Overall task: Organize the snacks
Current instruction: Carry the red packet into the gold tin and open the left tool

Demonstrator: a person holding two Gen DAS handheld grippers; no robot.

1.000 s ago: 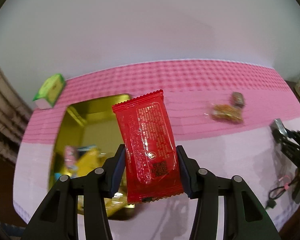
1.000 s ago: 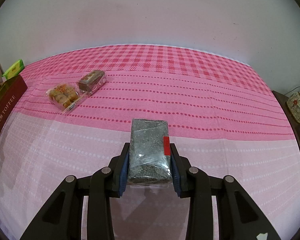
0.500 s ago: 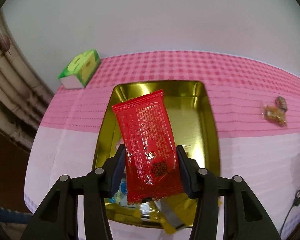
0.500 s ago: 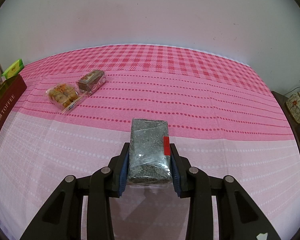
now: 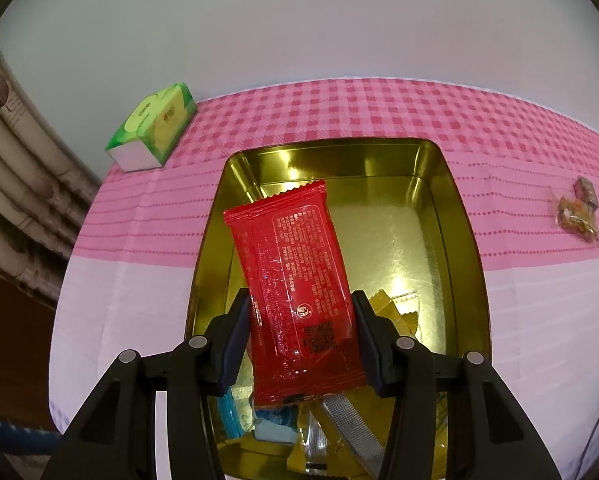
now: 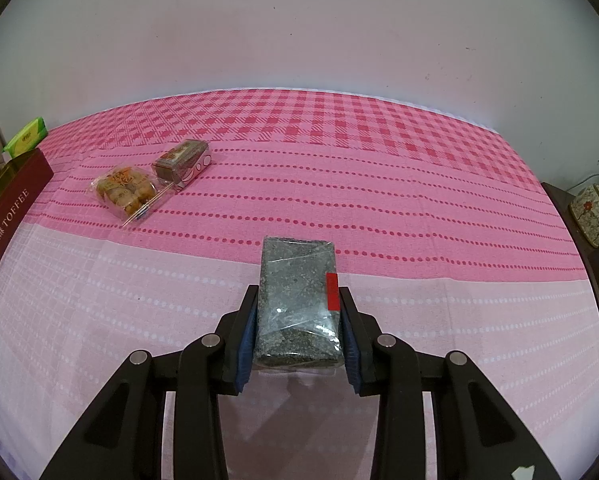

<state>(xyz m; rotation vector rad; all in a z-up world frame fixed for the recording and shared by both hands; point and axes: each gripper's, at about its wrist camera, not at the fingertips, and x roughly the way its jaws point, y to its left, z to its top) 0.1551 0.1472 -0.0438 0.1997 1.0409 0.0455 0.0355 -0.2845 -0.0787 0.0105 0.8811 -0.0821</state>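
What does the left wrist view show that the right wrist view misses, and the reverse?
Left wrist only: the left gripper clamping a red foil snack packet over the open gold tin's interior.
Right wrist only: the right gripper holding a clear-wrapped dark sesame bar.
Both: the green tissue pack, two clear-wrapped snacks, pink checked tablecloth.

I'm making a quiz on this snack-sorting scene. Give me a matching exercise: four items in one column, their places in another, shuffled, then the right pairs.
Items:
1. red snack packet
2. grey sesame bar
3. green tissue pack
4. yellow wrappers

Places:
A. in the gold tin
B. held in the right gripper
C. on the cloth by the wall
D. held in the left gripper

Pairs: 1-D, 2-B, 3-C, 4-A
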